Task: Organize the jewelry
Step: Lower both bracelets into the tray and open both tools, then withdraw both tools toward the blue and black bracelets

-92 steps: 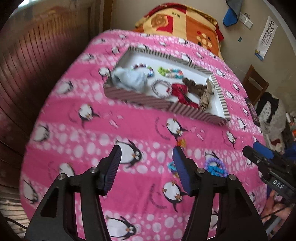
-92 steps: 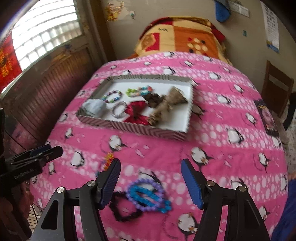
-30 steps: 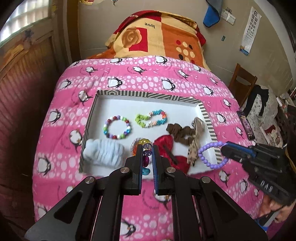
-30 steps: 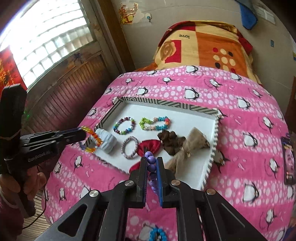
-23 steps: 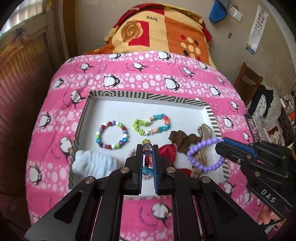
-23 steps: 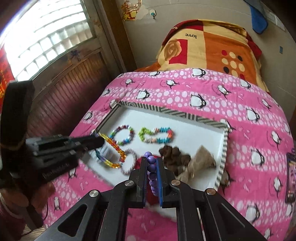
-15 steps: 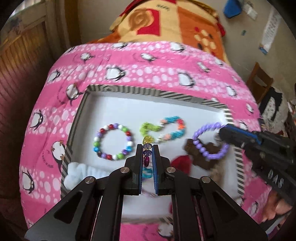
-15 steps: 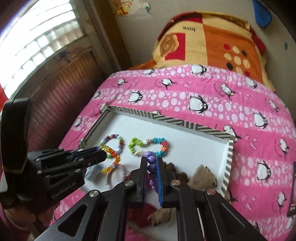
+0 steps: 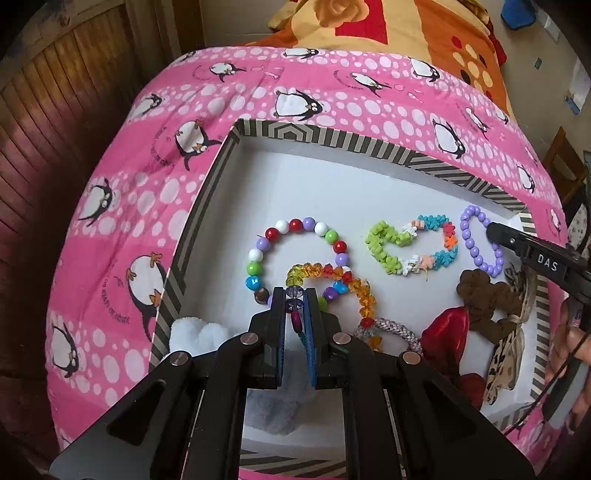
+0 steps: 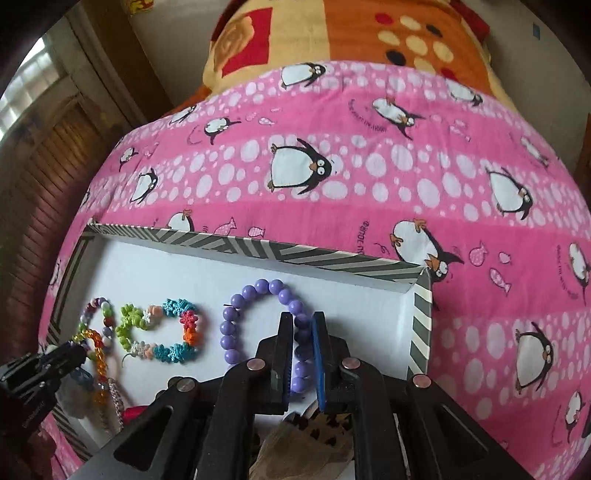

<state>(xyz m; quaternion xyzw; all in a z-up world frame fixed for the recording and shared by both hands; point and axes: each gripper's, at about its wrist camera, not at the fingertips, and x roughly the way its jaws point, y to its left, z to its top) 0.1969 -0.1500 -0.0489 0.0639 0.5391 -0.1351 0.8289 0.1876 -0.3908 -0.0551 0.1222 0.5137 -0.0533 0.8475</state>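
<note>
A white tray with a striped rim (image 9: 369,149) (image 10: 332,260) lies on the pink penguin bedspread. My left gripper (image 9: 294,297) is shut on a rainbow crystal bracelet (image 9: 332,275), low over the tray and overlapping a round multicolour bead bracelet (image 9: 295,225). My right gripper (image 10: 303,321) is shut on a purple bead bracelet (image 10: 255,291) that rests on the tray floor near its far right corner. The purple bracelet (image 9: 476,243) and right gripper (image 9: 493,230) also show in the left wrist view. A flower-bead bracelet (image 9: 413,245) (image 10: 162,332) lies between them.
The tray also holds a white fluffy scrunchie (image 9: 192,330), a silver bangle (image 9: 399,328), a red bow (image 9: 447,332), a brown scrunchie (image 9: 484,295) and a leopard bow (image 9: 509,350). A wooden wall (image 9: 44,110) stands left. An orange blanket (image 10: 332,33) lies beyond.
Both grippers have moved forward and down into the tray with their bracelets. The purple bracelet now touches the tray floor and the rainbow one hangs over the bead bracelet.
</note>
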